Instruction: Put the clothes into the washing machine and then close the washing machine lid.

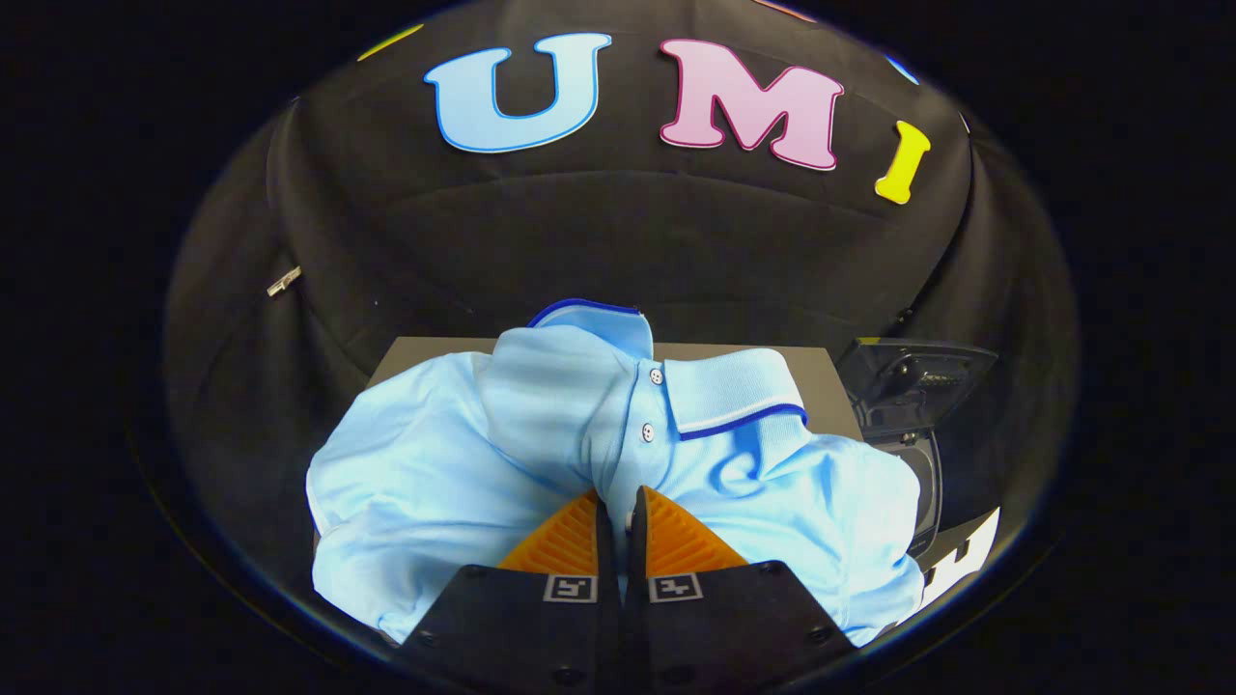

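Claw fingers pinch together on the light-blue polo shirt just below its placket — soft, light cloth, likely bunching easily.

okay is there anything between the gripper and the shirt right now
No. The gripper is already pinched on a fold of the light blue polo shirt, just below its buttons, with nothing between them.

polo shirt: light blue, collar edged dark blue with a thin white line
buttons: grey
desk: grey-brown
washing machine: black
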A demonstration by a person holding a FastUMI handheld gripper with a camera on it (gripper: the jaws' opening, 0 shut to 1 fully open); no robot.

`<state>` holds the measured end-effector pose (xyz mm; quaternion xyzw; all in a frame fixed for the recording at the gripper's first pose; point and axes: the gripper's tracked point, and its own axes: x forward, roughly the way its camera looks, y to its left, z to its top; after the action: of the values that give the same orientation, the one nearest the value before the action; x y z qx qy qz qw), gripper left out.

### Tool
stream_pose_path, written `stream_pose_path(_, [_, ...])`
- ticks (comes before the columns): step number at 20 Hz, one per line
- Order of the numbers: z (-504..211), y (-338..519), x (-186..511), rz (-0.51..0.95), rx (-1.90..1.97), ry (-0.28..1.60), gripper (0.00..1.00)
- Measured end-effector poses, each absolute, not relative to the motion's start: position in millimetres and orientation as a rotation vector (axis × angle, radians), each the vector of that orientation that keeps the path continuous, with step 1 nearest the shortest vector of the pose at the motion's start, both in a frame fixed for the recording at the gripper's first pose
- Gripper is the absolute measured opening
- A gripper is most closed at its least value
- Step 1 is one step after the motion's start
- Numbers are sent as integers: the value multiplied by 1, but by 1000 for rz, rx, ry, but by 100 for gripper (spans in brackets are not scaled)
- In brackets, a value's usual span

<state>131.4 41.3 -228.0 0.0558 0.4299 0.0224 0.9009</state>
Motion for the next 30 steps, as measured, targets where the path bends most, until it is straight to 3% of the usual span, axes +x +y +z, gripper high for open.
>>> stream_pose_path(13, [-121, 34, 117, 137, 131, 583, 4])
stream_pose_path(30, [-102, -100, 109, 132, 114, 455, 4])
